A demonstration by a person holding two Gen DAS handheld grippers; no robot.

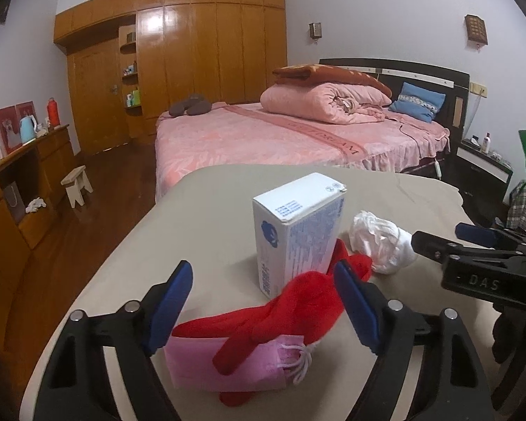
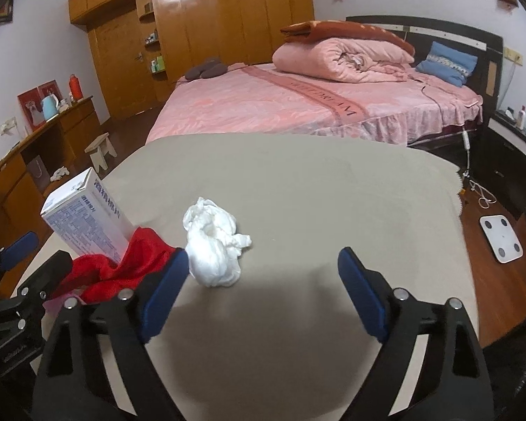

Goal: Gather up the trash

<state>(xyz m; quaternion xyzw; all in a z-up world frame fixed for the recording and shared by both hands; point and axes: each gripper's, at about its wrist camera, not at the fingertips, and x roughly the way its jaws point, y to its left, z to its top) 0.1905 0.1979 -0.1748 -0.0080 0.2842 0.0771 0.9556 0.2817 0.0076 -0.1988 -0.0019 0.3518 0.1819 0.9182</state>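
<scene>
A beige-covered table (image 1: 228, 189) fills the foreground of both wrist views, with a pink bed (image 1: 280, 133) behind it. The left gripper (image 1: 263, 298) is held with its jaws spread wide over a red cloth (image 1: 298, 301); neither blue pad is seen pressing on the cloth, though the cloth's far edge is partly covered by the right-hand pad. Under the red cloth a pink mask (image 1: 228, 361) with white ear loops is seen, its lower edge hidden by the cloth and the gripper frame. A white box (image 1: 298, 224) stands upright just behind the red cloth, its base touching the cloth; its printed text is too small to be read in the left view.

The crumpled white tissue (image 2: 214, 242) lies on the table to the right of the box. The right gripper (image 2: 263, 273) is likewise held open, empty, with the tissue just ahead of its left pad; whether that pad touches the tissue cannot be told. In the left view only the tip of the right gripper is seen, the rest cut off at the frame edge. A white scale (image 2: 501, 235) lies on the floor.
</scene>
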